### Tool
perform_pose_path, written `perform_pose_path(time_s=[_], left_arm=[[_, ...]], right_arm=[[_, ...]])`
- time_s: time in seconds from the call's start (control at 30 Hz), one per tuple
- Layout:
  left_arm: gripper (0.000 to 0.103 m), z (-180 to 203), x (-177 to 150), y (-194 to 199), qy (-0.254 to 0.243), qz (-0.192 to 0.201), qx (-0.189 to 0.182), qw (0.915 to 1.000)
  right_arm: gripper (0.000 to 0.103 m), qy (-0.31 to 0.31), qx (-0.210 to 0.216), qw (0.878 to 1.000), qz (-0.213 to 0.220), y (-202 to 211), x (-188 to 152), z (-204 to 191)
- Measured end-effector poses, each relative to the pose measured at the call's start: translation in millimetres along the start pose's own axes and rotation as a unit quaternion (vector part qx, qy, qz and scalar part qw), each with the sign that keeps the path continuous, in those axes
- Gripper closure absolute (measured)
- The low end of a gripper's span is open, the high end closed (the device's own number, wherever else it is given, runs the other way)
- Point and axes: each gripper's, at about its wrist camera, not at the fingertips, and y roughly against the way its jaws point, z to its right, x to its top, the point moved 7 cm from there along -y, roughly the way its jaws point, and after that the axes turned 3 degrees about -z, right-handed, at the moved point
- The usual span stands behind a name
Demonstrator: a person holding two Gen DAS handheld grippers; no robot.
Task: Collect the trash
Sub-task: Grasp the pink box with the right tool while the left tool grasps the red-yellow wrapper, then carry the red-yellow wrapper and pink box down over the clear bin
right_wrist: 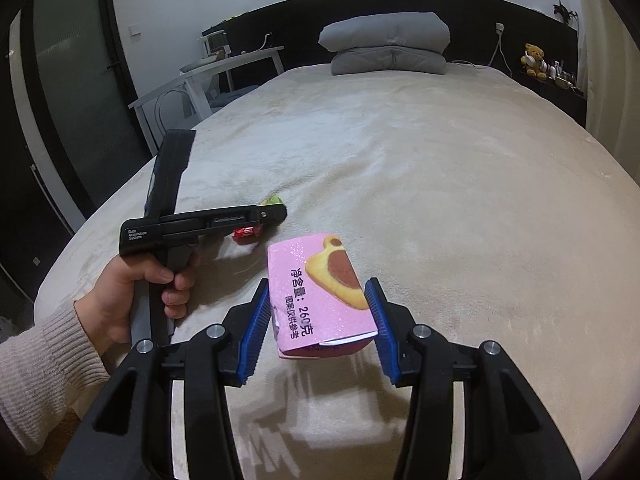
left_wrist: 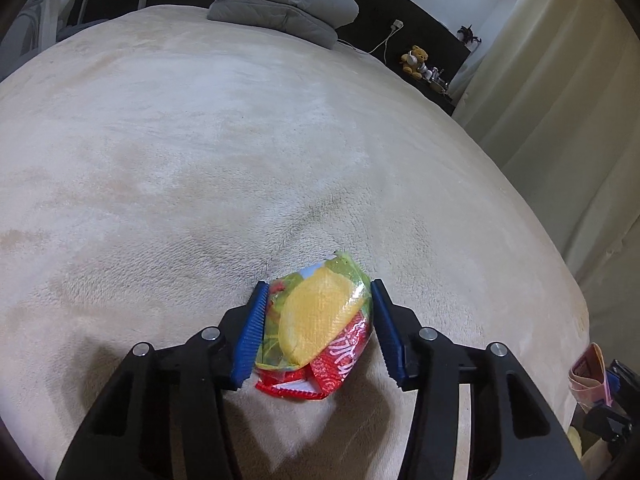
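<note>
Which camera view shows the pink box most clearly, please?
The right wrist view shows it best: the pink box sits between the right gripper fingers, with its printed top face readable. The left wrist view shows only a pink edge of it at the far right, beyond the snack wrapper.

A snack wrapper (left_wrist: 320,320) lies on the near part of a bed (left_wrist: 200,140), between the fingers of the left gripper (left_wrist: 318,330). To its right, a box (right_wrist: 324,300) sits between the fingers of the right gripper (right_wrist: 320,328). A folded duvet (right_wrist: 386,44) rests at the far end, and a teddy bear (right_wrist: 534,60) sits on a ledge beyond the bed's right side.
</note>
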Motion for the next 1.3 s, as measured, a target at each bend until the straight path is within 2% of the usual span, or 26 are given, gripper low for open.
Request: perform_pose_path(time_s=[0.2,0.4,0.53,0.8,1.03,1.3], left_arm=[[0.054,5,-8,13,-0.013,0.009,-0.003,0.9999],[0.054,9,-24,44,-0.008,0.036,-0.010,0.9993],[0.054,19,-39,63,-0.009,0.039,-0.013,0.9991],[0.054,43,-60,130,-0.067,0.070,0.016,0.9952],[0.054,63,-96,183,-0.059,0.100,0.007,0.9932],[0.054,82,-149,230,-0.049,0.124,0.000,0.9910]], right_arm=[[0.055,-0.018,-0.001,1.000,0.008,3,1,3],[0.055,-0.012,-0.007,1.000,-0.010,-13,-3,7],[0.055,0.004,-0.009,1.000,-0.016,-15,-8,-1],[0.055,0.056,-0.024,0.998,-0.013,2,-31,-10],[0.055,0.056,-0.030,0.998,0.008,29,-48,-19],[0.055,0.024,-0.026,0.999,0.038,79,-77,-26]])
